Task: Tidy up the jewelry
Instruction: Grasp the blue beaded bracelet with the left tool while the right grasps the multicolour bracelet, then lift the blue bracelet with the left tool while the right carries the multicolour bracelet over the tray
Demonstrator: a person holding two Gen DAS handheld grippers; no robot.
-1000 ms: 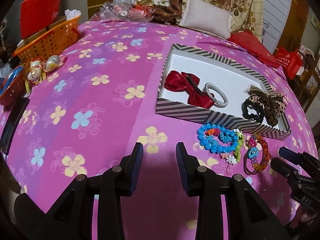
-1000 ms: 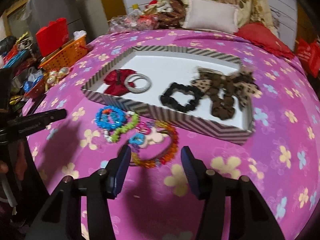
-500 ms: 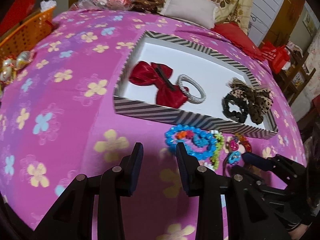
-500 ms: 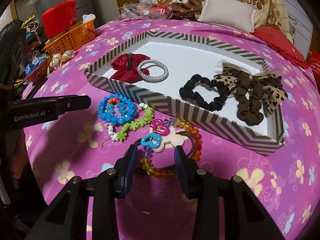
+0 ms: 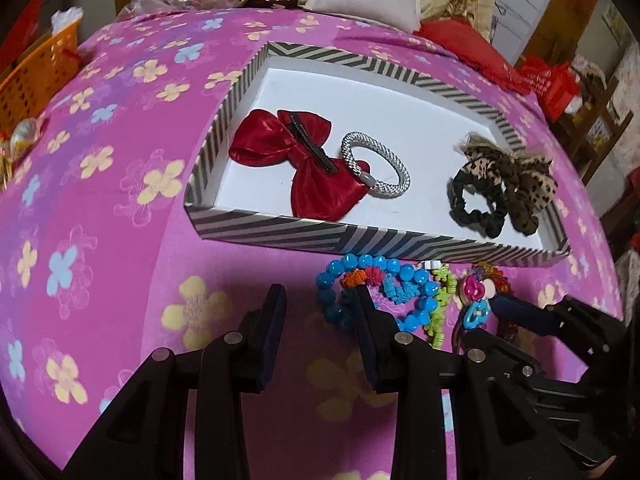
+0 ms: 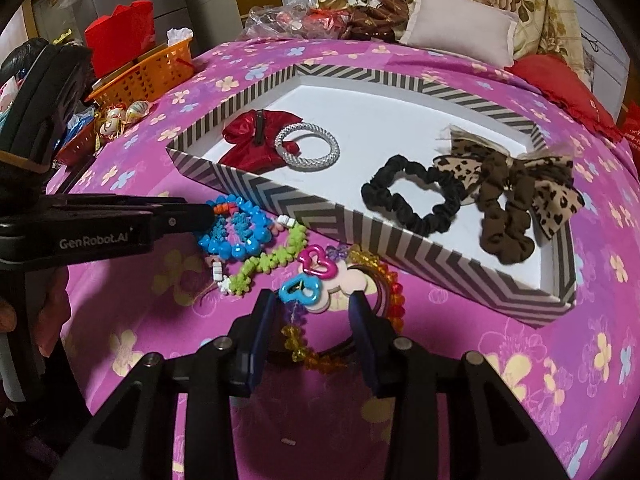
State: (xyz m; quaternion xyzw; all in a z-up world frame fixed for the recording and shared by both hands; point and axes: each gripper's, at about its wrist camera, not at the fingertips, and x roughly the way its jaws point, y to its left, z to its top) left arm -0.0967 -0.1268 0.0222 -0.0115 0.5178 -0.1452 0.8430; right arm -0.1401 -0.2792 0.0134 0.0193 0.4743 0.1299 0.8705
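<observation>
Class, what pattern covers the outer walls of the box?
Black-and-white chevron stripes on the box, clearest in the right wrist view.

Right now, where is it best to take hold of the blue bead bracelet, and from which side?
Probably grip the blue bead bracelet across its near-left arc from above: it lies flat, and its far side touches the striped tray and green bracelet.

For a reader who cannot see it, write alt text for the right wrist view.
The right gripper straddles an amber bead bracelet with heart charms on a pink floral bedspread. Behind is a striped tray holding a red bow, silver ring and scrunchies.
</observation>
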